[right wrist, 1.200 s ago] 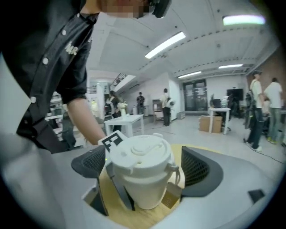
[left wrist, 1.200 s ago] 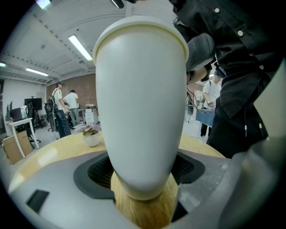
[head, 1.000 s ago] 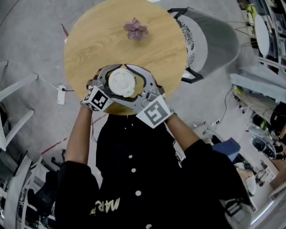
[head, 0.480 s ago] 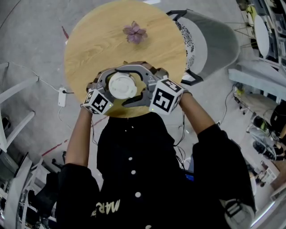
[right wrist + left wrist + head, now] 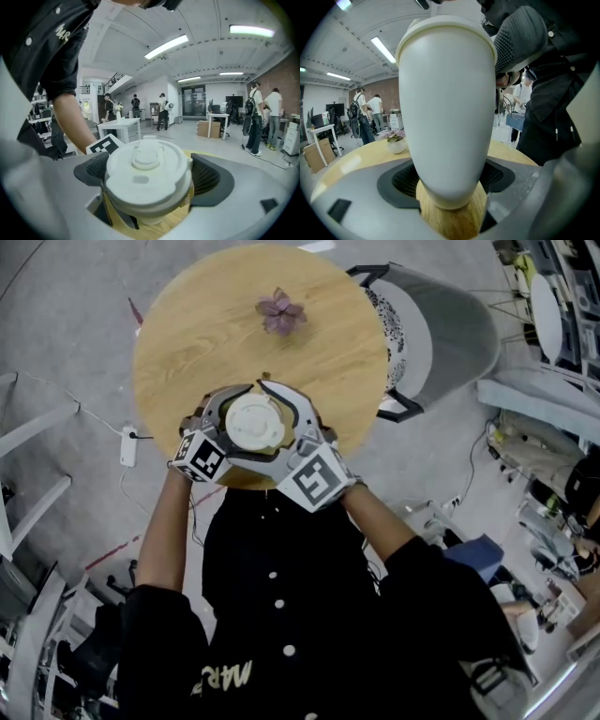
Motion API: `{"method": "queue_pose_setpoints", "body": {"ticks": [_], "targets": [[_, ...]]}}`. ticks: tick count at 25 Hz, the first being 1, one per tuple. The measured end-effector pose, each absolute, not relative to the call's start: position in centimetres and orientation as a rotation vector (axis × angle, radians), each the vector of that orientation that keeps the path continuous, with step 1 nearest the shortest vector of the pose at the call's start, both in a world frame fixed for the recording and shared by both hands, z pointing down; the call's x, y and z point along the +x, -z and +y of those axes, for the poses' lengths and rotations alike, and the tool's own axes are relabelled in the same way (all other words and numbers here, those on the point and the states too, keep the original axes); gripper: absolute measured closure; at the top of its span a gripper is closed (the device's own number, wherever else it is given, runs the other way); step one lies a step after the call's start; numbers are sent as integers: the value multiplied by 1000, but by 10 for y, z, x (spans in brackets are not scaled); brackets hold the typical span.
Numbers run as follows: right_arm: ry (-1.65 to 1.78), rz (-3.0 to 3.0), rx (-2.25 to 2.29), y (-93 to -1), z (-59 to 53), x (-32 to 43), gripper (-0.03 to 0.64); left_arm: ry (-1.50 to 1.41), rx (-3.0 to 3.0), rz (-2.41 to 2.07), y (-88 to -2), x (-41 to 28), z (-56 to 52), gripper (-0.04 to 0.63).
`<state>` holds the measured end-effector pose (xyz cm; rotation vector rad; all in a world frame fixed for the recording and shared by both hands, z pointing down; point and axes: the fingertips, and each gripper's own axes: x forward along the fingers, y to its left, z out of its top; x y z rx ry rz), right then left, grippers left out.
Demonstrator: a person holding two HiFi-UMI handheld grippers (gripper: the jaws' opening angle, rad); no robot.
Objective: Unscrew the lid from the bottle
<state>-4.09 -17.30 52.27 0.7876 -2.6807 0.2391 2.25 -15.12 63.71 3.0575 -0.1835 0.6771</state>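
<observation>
Two grippers closed in on one white bottle (image 5: 447, 108) that stood upright on a round wooden table (image 5: 206, 324), near the edge closest to the person. The left gripper (image 5: 449, 180) was clamped on the lower part of the bottle's body: its dark ribbed pads (image 5: 401, 180) pressed in from both sides, and the bottle's base rested on the wood just below them. The right gripper (image 5: 151, 183) sat higher, at the level of the white lid (image 5: 146, 161). Its jaws had just been opening and stood spread wide, with the lid between them and a sliver of space showing beside the pad on the picture's right. The lid was on the bottle's neck, its raised spout facing up. In the head view the two pairs of curved jaws ringed the lid (image 5: 255, 421), and each marker cube sat just behind, toward the person's dark shirt. A small potted plant (image 5: 281, 307) with purple leaves stood well apart at the table's far side. A grey chair (image 5: 441, 329) stood beside the table.
</observation>
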Motion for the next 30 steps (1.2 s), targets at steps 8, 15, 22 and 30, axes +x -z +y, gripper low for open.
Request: {"method": "queue_pose_setpoints", "body": {"ticks": [8,15,22,30], "targets": [[-84,-2851,316,-517,-163,-42,118,-676,3062,-156,-638,27,-150,227],[-91,-2854,209,-520,-160,-47,121,-676,3054,-156,-639,24,-151,227],[-57,-2899,160,-504,-162,-51,123,-681,3057,-151,-639,23,-152,227],[-72,-2970,334,-439,-174,-37,123,-727,3012,-190,-643,21,-153,225]]}}
